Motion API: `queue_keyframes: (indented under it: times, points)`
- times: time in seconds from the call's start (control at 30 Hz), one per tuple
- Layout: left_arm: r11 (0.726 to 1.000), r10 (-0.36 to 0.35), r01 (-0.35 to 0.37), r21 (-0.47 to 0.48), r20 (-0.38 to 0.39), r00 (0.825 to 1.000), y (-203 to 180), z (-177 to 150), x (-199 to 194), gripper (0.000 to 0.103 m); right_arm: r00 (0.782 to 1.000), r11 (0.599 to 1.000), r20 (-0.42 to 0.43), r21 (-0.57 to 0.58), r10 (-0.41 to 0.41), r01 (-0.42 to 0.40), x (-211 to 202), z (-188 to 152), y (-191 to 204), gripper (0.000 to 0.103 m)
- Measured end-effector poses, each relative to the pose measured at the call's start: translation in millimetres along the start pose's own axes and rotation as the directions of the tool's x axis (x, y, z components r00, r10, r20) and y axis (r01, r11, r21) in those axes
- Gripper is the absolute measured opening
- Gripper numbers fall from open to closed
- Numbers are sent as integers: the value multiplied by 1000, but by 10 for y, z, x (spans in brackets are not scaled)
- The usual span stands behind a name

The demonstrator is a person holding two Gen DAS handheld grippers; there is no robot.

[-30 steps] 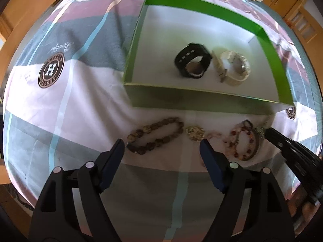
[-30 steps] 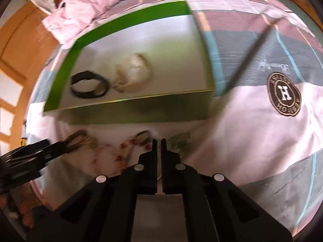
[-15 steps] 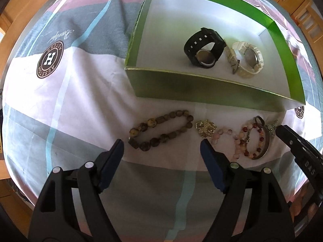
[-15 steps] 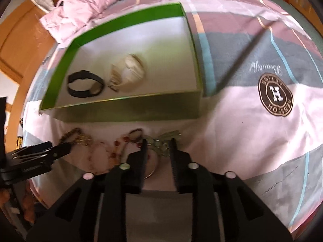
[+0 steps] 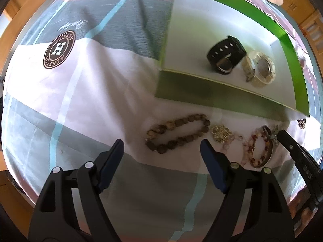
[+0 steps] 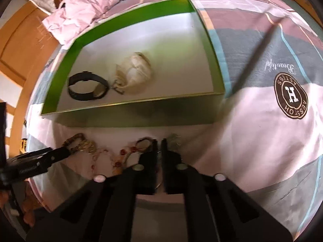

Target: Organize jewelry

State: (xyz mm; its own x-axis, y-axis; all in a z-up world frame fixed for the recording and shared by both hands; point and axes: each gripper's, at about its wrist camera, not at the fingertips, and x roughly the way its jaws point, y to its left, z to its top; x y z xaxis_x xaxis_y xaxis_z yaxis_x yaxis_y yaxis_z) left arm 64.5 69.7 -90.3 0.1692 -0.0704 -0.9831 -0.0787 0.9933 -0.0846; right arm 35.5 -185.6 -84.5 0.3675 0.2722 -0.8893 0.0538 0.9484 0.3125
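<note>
On the bedspread in front of the green box (image 5: 222,98) lie a brown bead bracelet (image 5: 177,133), a gold piece (image 5: 221,133), a pale pink chain (image 5: 238,141) and a red bead bracelet inside a metal bangle (image 5: 260,149). My left gripper (image 5: 161,143) hovers open just short of the brown bracelet, holding nothing. My right gripper (image 6: 158,141) is shut, its tips down at the bangle and a silvery piece (image 6: 174,139); whether it pinches either is unclear. Inside the box lie a black watch (image 5: 226,54) and a white watch (image 5: 260,68).
The box has low green walls and a white floor (image 6: 151,40). A pink crumpled cloth (image 6: 90,6) lies behind it. The striped bedspread with round logos (image 5: 59,49) spreads to the left and right. Wooden furniture (image 6: 24,46) borders the bed.
My left gripper has dropped nearer the bedspread, and the jewelry now sits further right in its view. My right jaws parted half a second ago and have shut again at the bangle.
</note>
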Motion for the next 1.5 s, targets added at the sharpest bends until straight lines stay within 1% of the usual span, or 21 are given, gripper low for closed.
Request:
queue_keyframes:
  times: [0.2,0.3,0.37,0.43,0.53,0.6,0.67,0.7,0.73,0.77,0.8,0.83,0.93,0.97,1.07,1.13,1.27,1.3,1.37,1.43,1.5]
  points:
    - [1000,29,-29,3,11,1000,28,1,3,79,998,1000,62,1,-24,24,-203,19,-16,3]
    - [998,65,-66,20,38,997,23,8,-10,78,997,999,57,-1,-53,53,-221,23,-60,4]
    - [996,84,-85,22,48,995,102,-8,-35,68,998,999,38,2,-55,54,-186,17,-72,7]
    - [997,81,-82,15,32,996,90,10,10,55,998,998,24,-1,-56,56,-162,2,-80,8]
    - [998,69,-69,3,21,997,112,41,68,55,998,998,14,-2,-69,69,-143,-4,-70,8]
    - [997,83,-83,10,20,996,80,59,112,55,997,997,8,8,-73,73,-130,-1,-83,14]
    - [995,99,-99,17,21,995,58,74,163,56,997,996,3,25,-82,82,-113,1,-111,27]
    - [994,107,-107,23,27,994,10,60,186,56,996,996,3,32,-87,87,-109,3,-126,31]
    - [993,115,-117,32,37,993,-15,59,188,55,996,995,7,41,-92,92,-106,5,-145,37]
    - [993,110,-112,39,47,993,-36,55,181,49,995,994,11,46,-97,96,-103,9,-158,39]
    - [995,85,-88,43,53,995,-66,30,175,26,995,994,13,48,-101,100,-93,15,-169,39]
    - [996,70,-73,50,55,996,-136,-13,150,11,994,993,17,51,-104,103,-86,21,-178,39]
    - [996,-35,33,82,24,999,-240,-55,136,11,995,994,20,55,-95,94,-39,31,-200,39]
    - [995,-48,47,93,16,999,-288,-76,140,11,996,995,17,54,-88,87,-19,33,-195,39]
    - [993,-25,22,120,22,999,-382,-101,138,11,999,997,11,55,-53,52,46,38,-179,39]
    - [993,-27,25,116,17,999,-404,-91,145,11,999,998,5,47,-41,41,96,44,-152,39]
    - [993,-27,25,116,13,1000,-459,-71,154,12,996,996,8,14,-88,88,184,40,-86,38]
    - [993,-29,27,117,14,999,-381,-80,188,12,994,994,3,2,-105,105,200,42,-66,34]
    - [993,-29,27,118,13,999,-363,-83,177,12,992,992,0,-2,-125,125,197,37,-55,14]
    - [993,-31,29,115,13,999,-370,-82,170,12,994,994,-13,7,-106,106,178,34,-68,9]
    - [993,-32,30,113,18,999,-337,-99,156,12,994,994,-1,15,-111,111,106,34,-89,8]
